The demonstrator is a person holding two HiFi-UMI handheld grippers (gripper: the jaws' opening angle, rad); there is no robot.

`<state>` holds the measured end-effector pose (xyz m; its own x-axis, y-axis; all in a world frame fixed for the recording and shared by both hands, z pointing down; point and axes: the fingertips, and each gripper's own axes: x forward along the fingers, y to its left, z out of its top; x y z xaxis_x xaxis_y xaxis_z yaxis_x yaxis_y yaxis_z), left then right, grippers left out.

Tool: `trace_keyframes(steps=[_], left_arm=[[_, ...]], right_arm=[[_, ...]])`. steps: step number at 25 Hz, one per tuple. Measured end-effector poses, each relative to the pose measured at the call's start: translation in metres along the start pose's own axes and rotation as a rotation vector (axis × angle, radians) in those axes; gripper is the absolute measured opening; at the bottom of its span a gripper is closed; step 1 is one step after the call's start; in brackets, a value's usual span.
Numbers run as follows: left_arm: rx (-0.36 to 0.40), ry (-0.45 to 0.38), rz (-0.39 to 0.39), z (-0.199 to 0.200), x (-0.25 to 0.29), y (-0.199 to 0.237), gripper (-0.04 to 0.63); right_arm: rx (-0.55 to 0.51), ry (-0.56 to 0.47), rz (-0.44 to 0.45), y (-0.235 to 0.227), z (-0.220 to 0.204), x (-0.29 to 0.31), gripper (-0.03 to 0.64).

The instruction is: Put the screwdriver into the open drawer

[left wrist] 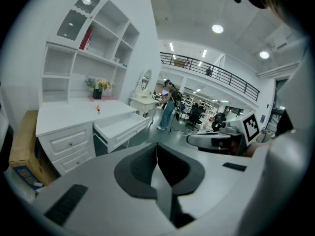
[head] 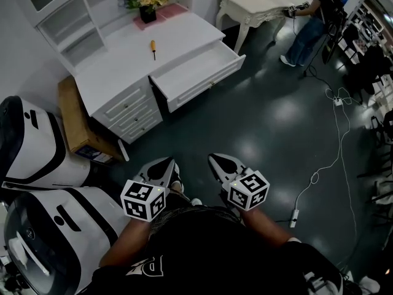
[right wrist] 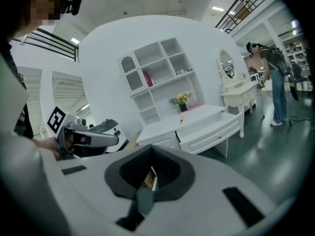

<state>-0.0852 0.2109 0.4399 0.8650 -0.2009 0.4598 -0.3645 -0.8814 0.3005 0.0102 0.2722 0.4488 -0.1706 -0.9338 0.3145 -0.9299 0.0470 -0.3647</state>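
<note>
The screwdriver (head: pixel 153 48), with a yellow-orange handle, lies on top of the white desk (head: pixel 123 66), just behind the open drawer (head: pixel 196 72), which looks to hold nothing. Both grippers hang over the dark floor well short of the desk, near the person's body. The left gripper (head: pixel 161 169) is shut with nothing in it, and so is the right gripper (head: pixel 225 165). The left gripper view shows the left gripper (left wrist: pixel 156 150) with jaws closed, the screwdriver (left wrist: pixel 98 110) and the drawer (left wrist: pixel 120 127) far ahead. The right gripper (right wrist: pixel 150 159) faces the screwdriver (right wrist: pixel 181 120) and drawer (right wrist: pixel 211 127).
A flower pot (head: pixel 147 8) stands at the desk's back under the shelf unit. A cardboard box (head: pixel 77 121) and white machines (head: pixel 37 146) sit left of the desk. A second white table (head: pixel 258 5), a person (head: pixel 310 23) and floor cables (head: pixel 334 158) are to the right.
</note>
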Motion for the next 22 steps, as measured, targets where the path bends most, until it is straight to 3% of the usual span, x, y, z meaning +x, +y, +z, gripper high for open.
trace_keyframes(steps=[12, 22], left_arm=[[0.007, 0.002, 0.018, 0.048, 0.036, 0.064, 0.015], [0.011, 0.000, -0.011, 0.093, 0.071, 0.113, 0.015]], right_arm=[[0.005, 0.011, 0.003, -0.024, 0.035, 0.067, 0.009], [-0.008, 0.009, -0.021, -0.045, 0.076, 0.126, 0.009]])
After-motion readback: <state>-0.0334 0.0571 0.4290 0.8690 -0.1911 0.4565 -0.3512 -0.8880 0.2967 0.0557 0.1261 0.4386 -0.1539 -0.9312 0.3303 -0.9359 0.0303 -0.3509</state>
